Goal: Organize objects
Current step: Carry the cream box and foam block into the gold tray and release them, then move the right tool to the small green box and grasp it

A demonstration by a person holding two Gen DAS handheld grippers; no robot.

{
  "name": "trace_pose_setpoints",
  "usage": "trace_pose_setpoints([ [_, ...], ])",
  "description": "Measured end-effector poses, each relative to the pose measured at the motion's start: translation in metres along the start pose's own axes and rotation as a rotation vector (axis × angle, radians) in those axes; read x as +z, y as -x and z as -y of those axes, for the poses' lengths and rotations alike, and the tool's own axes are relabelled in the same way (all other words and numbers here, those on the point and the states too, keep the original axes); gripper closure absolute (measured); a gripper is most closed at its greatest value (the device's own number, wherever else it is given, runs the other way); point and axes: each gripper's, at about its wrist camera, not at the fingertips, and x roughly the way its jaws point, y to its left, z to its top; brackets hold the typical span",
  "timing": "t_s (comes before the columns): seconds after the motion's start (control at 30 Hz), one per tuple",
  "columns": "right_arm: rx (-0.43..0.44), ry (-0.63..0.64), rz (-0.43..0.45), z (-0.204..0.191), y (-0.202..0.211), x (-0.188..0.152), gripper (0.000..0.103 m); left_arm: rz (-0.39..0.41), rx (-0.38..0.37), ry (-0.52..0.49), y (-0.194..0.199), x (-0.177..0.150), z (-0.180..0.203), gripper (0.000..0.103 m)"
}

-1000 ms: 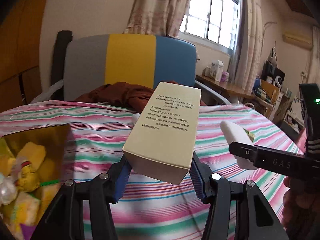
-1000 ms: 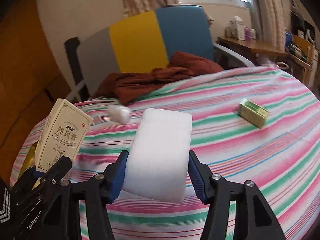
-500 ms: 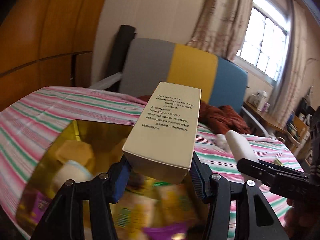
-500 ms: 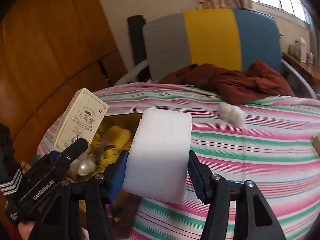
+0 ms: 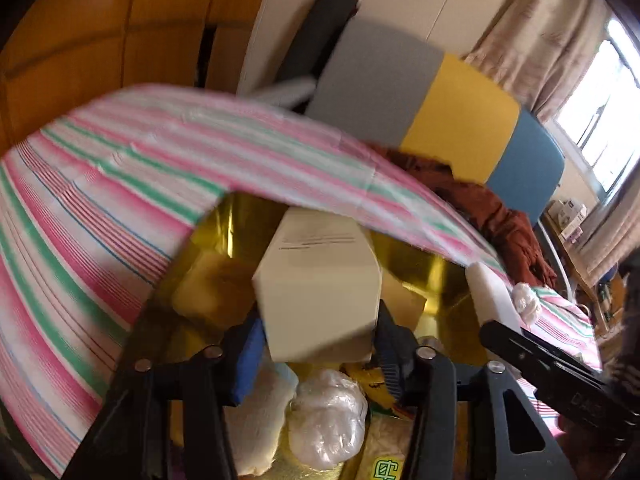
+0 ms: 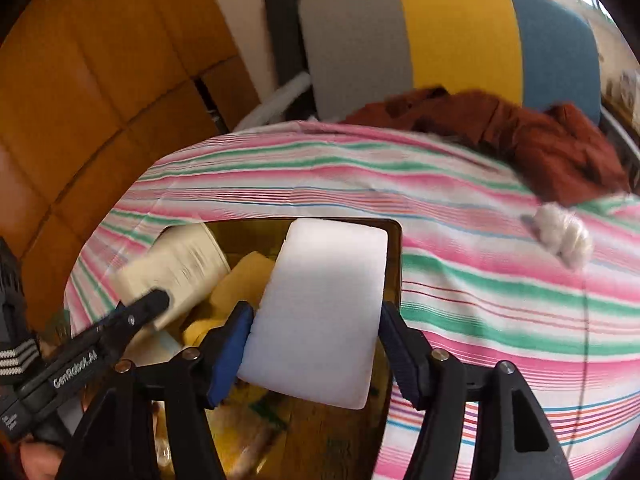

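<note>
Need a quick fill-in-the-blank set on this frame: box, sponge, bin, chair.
1. The cream box is clamped in the ___ gripper.
2. The white sponge sits between the fingers of the right gripper, whose jaws have just been opening, above the ___ bin.
3. The middle stripe of the chair is ___.

Missing words: left; gold; yellow

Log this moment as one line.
left gripper holds cream carton | right gripper jaws just opening, white sponge between | both over gold box
</note>
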Motion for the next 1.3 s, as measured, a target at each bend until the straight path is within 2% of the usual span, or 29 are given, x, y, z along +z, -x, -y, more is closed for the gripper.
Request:
trace_pose_setpoints([
  [0.07,0.034,-0.041,0.001,0.006,0.000,0.002,0.029,-0.020,0.014,0.035,-0.006,0.003,-0.004,0.050],
  [0.1,0.050,-0.056,0.011,0.008,0.003,0.001,0.027,-0.038,0.023,0.043,-0.008,0.002,-0.005,0.046],
  [0.13,0.059,-0.063,0.025,0.009,0.007,0.000,0.020,-0.052,0.034,0.049,-0.009,0.001,-0.005,0.043],
  [0.17,0.057,-0.059,0.038,0.009,0.013,-0.002,0.019,-0.050,0.032,0.060,-0.008,-0.001,-0.006,0.037],
  [0.2,0.052,-0.044,0.053,0.008,0.021,-0.005,0.019,-0.038,0.026,0.073,-0.005,-0.004,-0.006,0.026],
  [0.27,0.049,-0.012,0.085,0.007,0.032,-0.007,0.019,-0.018,0.031,0.098,0.003,-0.008,-0.007,0.018],
  [0.43,0.064,0.034,0.133,0.007,0.055,-0.015,0.020,0.056,0.045,0.175,0.024,-0.019,-0.015,0.015],
  [0.57,0.081,0.066,0.137,0.005,0.063,-0.022,0.030,0.104,0.053,0.201,0.038,-0.025,-0.012,0.007],
  [0.67,0.088,0.068,0.134,0.003,0.069,-0.028,0.031,0.149,0.058,0.163,0.050,-0.030,0.001,0.000],
  [0.8,0.098,0.065,0.145,0.007,0.077,-0.034,0.031,0.178,0.058,0.076,0.058,-0.033,0.023,0.000],
  [0.93,0.069,0.055,0.161,0.017,0.089,-0.042,0.031,0.193,0.038,0.006,0.066,-0.038,0.042,0.000],
  [1.13,-0.019,0.039,0.172,0.054,0.106,-0.057,0.031,0.171,-0.040,-0.056,0.068,-0.048,0.074,0.000],
  [1.3,-0.103,-0.017,0.164,0.109,0.119,-0.075,0.031,0.126,-0.118,-0.110,0.066,-0.062,0.110,0.000],
])
